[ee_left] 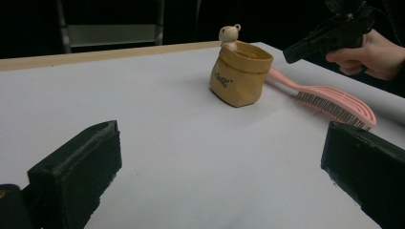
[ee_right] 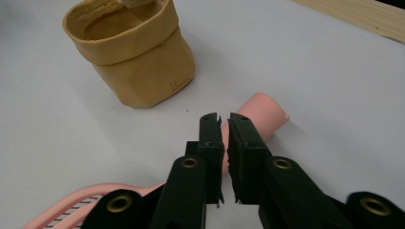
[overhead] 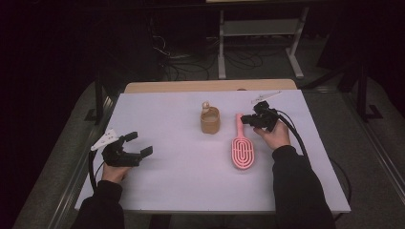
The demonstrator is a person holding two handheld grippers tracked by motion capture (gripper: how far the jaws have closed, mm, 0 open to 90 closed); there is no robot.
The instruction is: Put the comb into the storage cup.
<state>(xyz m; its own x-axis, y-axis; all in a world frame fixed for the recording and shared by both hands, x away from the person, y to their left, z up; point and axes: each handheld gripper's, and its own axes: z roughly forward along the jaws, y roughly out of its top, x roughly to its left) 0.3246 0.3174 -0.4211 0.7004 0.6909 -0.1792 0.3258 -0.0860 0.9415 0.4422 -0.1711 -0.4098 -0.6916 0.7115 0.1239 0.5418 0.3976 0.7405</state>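
Right gripper (ee_right: pixel 224 125) has its jaws pinched nearly together on the handle of the pink hairbrush (ee_right: pixel 260 114), which lies flat directly beneath it, likely for lifting toward the tan pouch (ee_right: pixel 136 57) just ahead; left gripper (overhead: pixel 136 144) rests wide open, holding nothing.

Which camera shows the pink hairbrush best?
The high view: the whole pink hairbrush lies there, handle to head. The left gripper view shows its bristles side-on, its handle partly behind the tan pouch. The right gripper view shows mostly its handle.
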